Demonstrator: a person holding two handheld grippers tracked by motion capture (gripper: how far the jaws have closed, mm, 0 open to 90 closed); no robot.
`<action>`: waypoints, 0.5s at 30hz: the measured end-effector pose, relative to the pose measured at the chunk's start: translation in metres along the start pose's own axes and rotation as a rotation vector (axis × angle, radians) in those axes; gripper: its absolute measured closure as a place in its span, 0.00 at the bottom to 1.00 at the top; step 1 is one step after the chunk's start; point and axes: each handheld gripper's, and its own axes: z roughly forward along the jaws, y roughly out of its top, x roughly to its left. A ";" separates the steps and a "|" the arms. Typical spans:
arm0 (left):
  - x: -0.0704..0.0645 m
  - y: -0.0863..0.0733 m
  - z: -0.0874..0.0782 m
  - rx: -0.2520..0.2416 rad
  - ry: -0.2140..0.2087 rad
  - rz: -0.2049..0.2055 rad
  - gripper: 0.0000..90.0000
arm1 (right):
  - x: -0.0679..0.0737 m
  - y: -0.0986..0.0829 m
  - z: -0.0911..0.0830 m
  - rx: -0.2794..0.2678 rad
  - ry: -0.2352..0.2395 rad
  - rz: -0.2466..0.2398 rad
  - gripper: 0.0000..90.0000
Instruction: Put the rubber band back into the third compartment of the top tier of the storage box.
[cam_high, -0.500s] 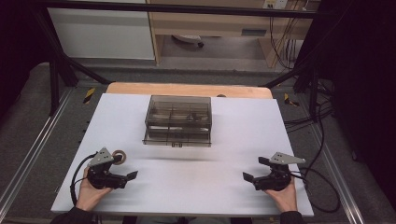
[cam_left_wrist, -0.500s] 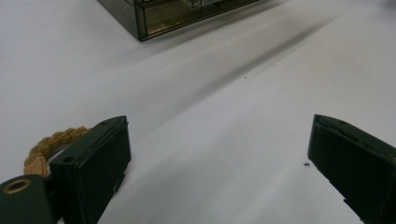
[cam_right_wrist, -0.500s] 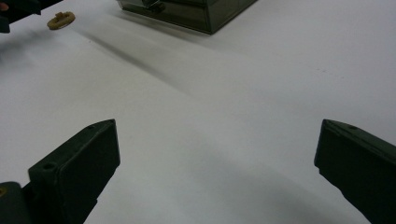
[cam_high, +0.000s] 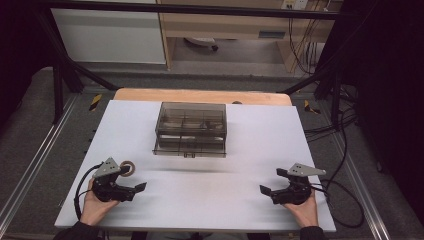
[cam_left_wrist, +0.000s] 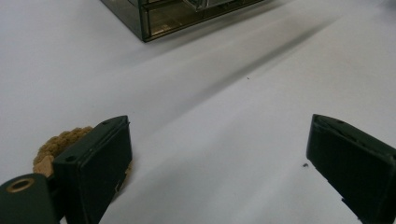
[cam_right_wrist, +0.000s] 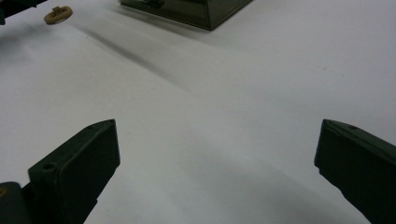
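Both grippers are held wide open and empty; the left gripper is set just beside a braided ring; the right gripper is kept well apart from the smoked drawer box.

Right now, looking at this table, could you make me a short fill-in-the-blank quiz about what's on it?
1. The see-through drawer box sits toward the ____ edge of the white table, away from the person.
2. Both the left claw and the right claw have their jaws ____.
3. The small tan ring lies beside the ____ claw.

Missing words: far; open; left
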 end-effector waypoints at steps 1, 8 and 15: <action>0.000 0.000 0.000 0.001 0.000 -0.003 0.07 | 0.000 0.000 0.000 0.000 0.001 -0.001 0.01; 0.003 0.002 -0.003 0.000 0.006 -0.005 0.08 | 0.000 0.000 0.001 0.007 0.000 0.002 0.01; 0.004 0.005 -0.006 -0.002 0.006 -0.005 0.08 | 0.000 0.000 0.001 0.009 -0.003 0.001 0.01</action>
